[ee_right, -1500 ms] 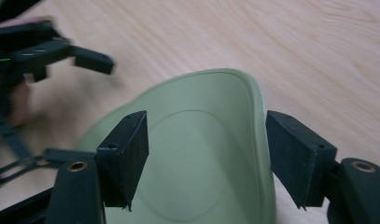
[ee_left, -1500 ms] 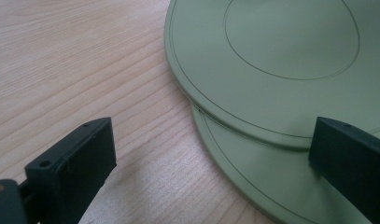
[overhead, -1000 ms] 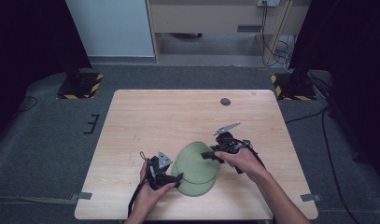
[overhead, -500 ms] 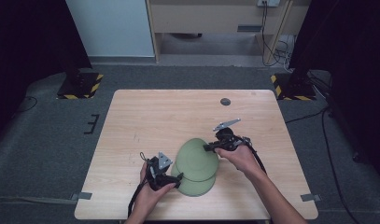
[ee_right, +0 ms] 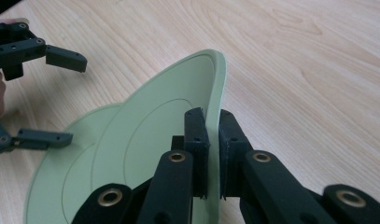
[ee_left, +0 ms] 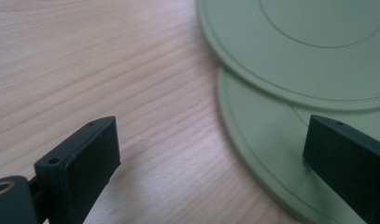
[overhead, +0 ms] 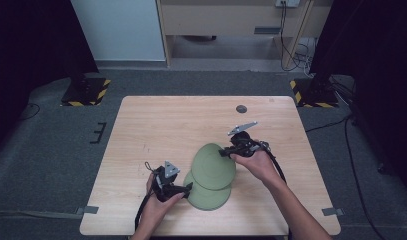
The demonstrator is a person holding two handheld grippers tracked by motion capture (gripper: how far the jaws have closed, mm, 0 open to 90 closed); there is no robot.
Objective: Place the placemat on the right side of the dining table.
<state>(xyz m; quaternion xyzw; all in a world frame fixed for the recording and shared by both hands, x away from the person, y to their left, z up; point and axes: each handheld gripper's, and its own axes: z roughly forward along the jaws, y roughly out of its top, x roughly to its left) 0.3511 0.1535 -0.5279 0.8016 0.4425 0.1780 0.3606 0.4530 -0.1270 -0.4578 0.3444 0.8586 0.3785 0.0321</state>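
Two pale green plates lie overlapped near the table's front. My right gripper (overhead: 225, 151) (ee_right: 212, 121) is shut on the right rim of the upper plate (overhead: 213, 160) (ee_right: 145, 140) and holds that edge lifted, so the plate tilts down to the left. The lower plate (overhead: 208, 200) (ee_right: 47, 186) lies flat on the wood. My left gripper (overhead: 188, 189) (ee_left: 215, 135) (ee_right: 57, 98) stands open at the lower plate's (ee_left: 262, 140) left edge, one jaw over bare wood, the other over the plate, gripping nothing. The upper plate (ee_left: 318, 46) overhangs just beyond it.
A small dark disc (overhead: 241, 108) lies near the far edge of the wooden table (overhead: 156, 130). Striped black-and-yellow stand feet (overhead: 86, 92) sit on the grey floor at both far corners, and cables (overhead: 351, 145) trail on the right.
The right gripper has risen slightly and the upper plate's right edge has come up with it, tilting the plate more. The left gripper has kept still.
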